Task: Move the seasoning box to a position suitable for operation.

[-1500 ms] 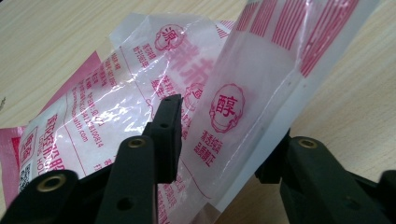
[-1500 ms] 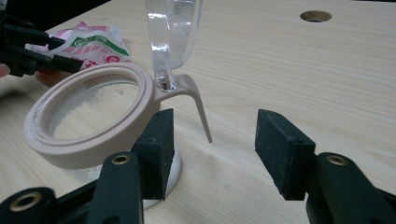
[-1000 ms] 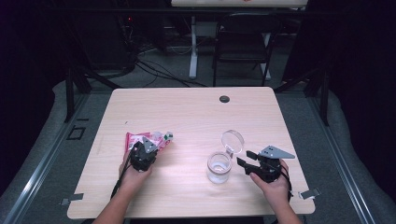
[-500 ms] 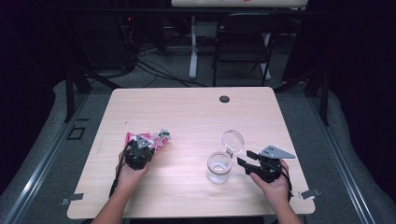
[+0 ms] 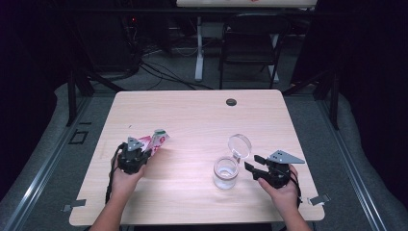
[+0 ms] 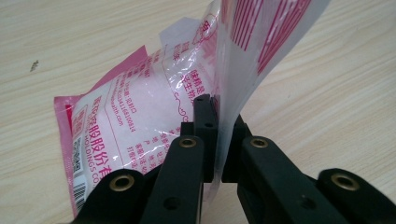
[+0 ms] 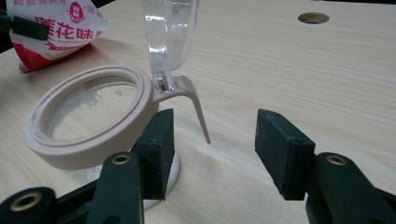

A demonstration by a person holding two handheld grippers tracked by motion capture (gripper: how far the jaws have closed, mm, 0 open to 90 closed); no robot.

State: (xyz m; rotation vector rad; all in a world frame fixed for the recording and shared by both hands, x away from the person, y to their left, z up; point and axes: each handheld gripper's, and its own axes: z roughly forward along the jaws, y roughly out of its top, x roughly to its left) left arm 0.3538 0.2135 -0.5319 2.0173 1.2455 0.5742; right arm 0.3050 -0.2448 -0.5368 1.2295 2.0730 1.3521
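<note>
Left gripper (image 5: 144,153) pinching pink-and-white pouch (image 6: 154,112) by thin film edge, jaws pressed tight, at table's (image 5: 192,120) left-front. Best lifted slowly, kept upright, grip kept firm, carried toward jar (image 5: 226,172) without spilling. Glossy crinkled plastic, red print, clear window, barcode at corner, lower end seemingly on wood. Right gripper (image 7: 212,140) spread wide beside clear jar with beige rim, hinged lid (image 7: 168,28) standing open, holding nothing.
</note>
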